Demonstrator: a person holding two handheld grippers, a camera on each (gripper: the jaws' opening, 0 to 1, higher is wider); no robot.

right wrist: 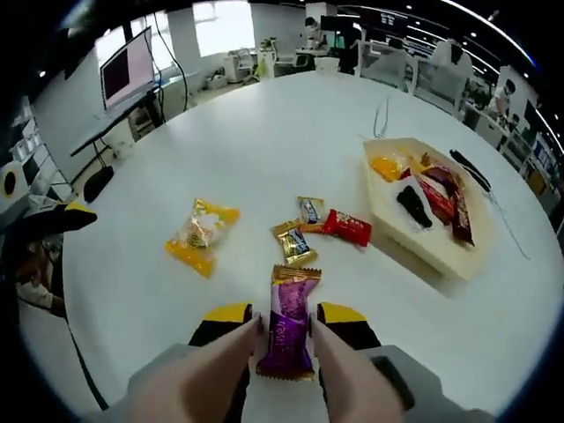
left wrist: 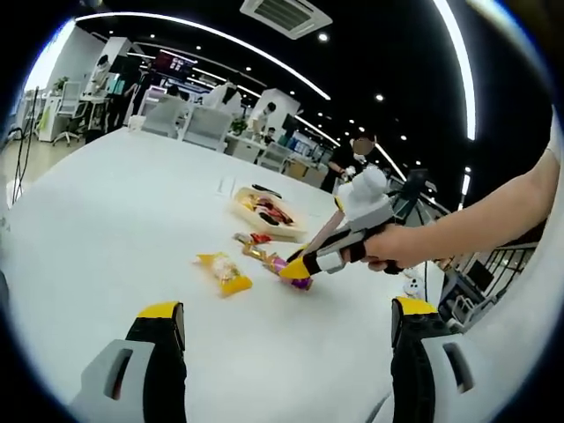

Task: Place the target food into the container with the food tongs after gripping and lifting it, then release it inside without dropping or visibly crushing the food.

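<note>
i see the white table [right wrist: 264,132], then the cream container [right wrist: 441,238] at right. my right gripper [right wrist: 284,322] tongs close on the purple snack packet [right wrist: 289,330], long axis pointing away along the jaws, on the table. left gripper [left wrist: 286,322] gapes empty.

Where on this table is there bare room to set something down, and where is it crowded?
Bare white table stretches beyond the yellow packet toward the far edge, and along the near side by the left gripper. It is crowded between the yellow packet and the tray, where small wrapped candies lie and the right gripper straddles the purple packet.
</note>
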